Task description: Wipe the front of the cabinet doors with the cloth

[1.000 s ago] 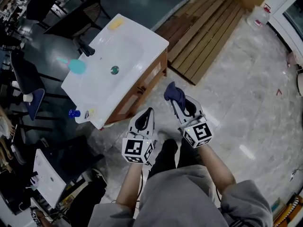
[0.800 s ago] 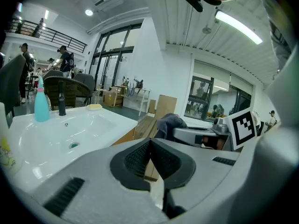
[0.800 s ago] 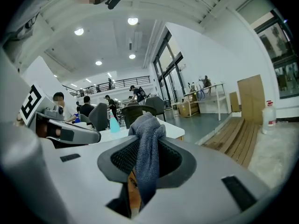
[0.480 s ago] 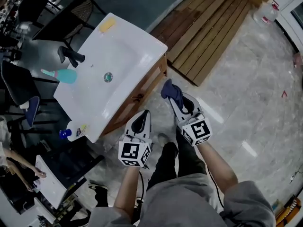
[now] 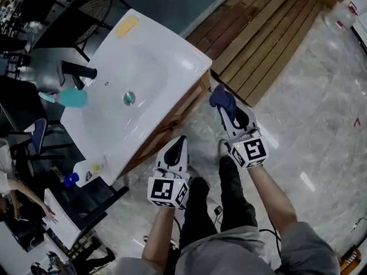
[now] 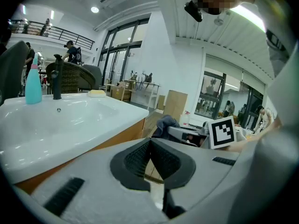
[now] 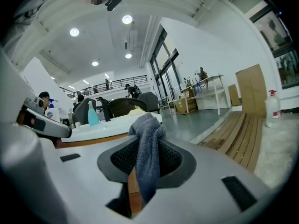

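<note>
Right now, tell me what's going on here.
A person stands at a white sink on a wooden cabinet, one tool in each hand. The right tool is shut on a blue-grey cloth, held up beside the cabinet's corner, apparently not touching the wood. The left tool is shut and empty, lower down by the cabinet front.

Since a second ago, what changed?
The right hand-held gripper carried the cloth forward, toward the right end of the cabinet. Unchanged: cloth clamped in its jaws, not touching the doors; left hand-held gripper shut, empty, low by the cabinet front.
</note>
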{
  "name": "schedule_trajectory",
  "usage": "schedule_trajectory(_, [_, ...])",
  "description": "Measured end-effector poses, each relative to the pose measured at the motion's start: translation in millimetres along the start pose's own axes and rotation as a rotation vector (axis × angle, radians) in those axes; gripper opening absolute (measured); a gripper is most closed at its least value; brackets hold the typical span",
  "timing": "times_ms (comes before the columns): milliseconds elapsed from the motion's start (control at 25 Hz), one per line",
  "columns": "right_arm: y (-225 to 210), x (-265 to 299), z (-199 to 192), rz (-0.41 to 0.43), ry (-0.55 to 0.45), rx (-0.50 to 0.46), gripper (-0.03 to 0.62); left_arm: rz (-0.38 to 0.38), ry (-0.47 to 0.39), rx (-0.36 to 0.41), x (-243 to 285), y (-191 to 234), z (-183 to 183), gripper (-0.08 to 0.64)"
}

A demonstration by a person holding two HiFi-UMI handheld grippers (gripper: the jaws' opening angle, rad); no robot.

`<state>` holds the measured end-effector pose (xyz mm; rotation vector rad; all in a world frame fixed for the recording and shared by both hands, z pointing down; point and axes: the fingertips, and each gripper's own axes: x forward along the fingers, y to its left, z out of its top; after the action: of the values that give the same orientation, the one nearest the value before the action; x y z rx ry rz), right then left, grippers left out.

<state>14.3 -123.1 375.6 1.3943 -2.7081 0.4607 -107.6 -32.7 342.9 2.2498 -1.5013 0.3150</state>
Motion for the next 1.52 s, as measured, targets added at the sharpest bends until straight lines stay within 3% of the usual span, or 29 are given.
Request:
schedule_trajectory(360, [-30,44,-55,-0.047,-0.037,-0.029,0.083,-0.019,-0.01,0.024,32,24,-41,0.008])
schedule_trajectory(920, [-51,102,-95,-0.115,-0.039,-0.136,0.083,-0.036,0.068,-0.013,39,36,-93,0.008])
schedule_trajectory(1520, [-38,124,-96,-0.076,-0.056,-0.198,0.075,-0.029,0.081,-0.016,41,50,-112,0.008])
